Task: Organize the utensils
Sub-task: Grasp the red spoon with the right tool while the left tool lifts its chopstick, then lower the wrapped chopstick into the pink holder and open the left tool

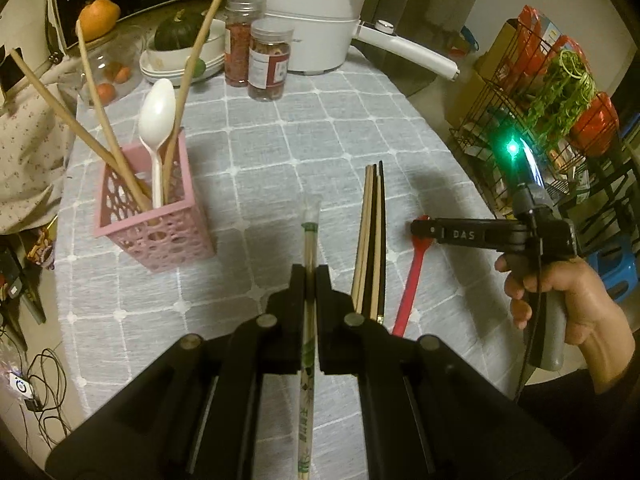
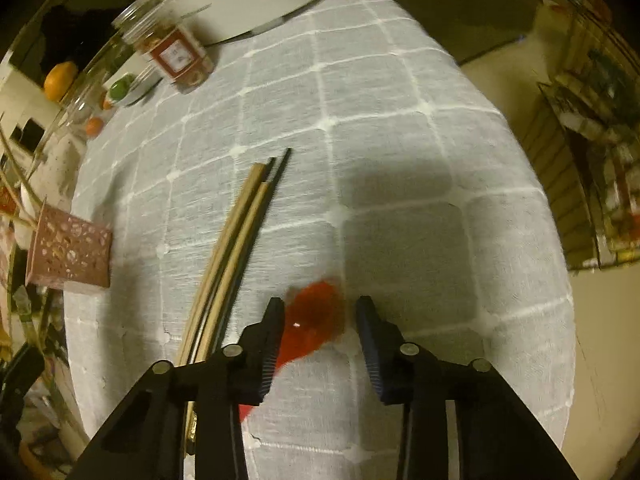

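Chopsticks (image 1: 309, 280) sat pinched in the left gripper (image 1: 310, 276), bound for the pink holder (image 1: 160, 224); the right gripper (image 2: 320, 314) was spread over the red spoon (image 2: 316, 320).

The tabletop (image 1: 352, 128) is covered by a grey cloth with a white grid pattern. A pink perforated holder (image 1: 156, 224) stands on its left part. Near the middle, a bundle of loose chopsticks (image 1: 372, 240), some pale and some dark, lies flat side by side, and a red spoon (image 1: 412, 284) lies just to their right. At the far end stand two clear jars (image 1: 268, 64) with red contents, a stack of white bowls (image 1: 180, 60) and a white electric pot (image 1: 308, 16).
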The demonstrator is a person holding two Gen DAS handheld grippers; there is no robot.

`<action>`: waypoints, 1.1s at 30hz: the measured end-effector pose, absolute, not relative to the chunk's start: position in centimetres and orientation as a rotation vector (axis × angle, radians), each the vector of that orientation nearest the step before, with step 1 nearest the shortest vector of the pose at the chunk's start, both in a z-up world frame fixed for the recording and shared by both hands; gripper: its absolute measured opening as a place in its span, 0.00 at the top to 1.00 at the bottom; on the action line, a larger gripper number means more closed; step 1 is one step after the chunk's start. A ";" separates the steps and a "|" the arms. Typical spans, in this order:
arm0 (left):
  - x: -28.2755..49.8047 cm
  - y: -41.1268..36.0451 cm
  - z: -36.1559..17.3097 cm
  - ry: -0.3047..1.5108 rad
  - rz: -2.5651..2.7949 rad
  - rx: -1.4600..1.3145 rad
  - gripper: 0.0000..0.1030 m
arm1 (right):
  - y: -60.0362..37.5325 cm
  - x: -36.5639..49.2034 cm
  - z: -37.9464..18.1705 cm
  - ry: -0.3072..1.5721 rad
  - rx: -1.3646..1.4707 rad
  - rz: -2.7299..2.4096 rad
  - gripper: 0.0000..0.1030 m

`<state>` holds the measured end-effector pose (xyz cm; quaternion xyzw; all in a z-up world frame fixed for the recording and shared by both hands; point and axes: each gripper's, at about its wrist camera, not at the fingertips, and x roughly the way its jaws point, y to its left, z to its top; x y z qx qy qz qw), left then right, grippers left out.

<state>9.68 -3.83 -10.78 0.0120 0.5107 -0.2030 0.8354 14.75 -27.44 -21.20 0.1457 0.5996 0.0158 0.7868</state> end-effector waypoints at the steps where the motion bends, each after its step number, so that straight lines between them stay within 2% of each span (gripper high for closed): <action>1: 9.7 -3.6 -10.8 1.083 -0.430 0.022 0.95 | -27.1 14.8 -21.2 1.285 0.283 0.035 0.66; 3: 9.6 -3.4 -10.7 1.084 -0.427 0.015 0.95 | -26.1 14.8 -21.2 1.285 0.198 0.021 0.70; 6: 9.5 -2.9 -10.5 1.082 -0.422 0.006 0.95 | -25.4 14.8 -21.2 1.290 0.114 -0.011 0.86; 10: 9.5 -2.2 -10.1 1.066 -0.409 -0.017 0.95 | -26.6 14.7 -21.0 1.279 0.178 0.007 0.93; 21: 8.6 0.1 -6.2 0.897 -0.397 -0.094 0.95 | -24.7 13.1 -14.1 1.048 0.187 0.076 0.94; 33: 8.3 4.0 -0.1 0.508 -0.311 -0.205 0.95 | -21.4 10.9 -9.1 0.866 0.115 0.132 0.94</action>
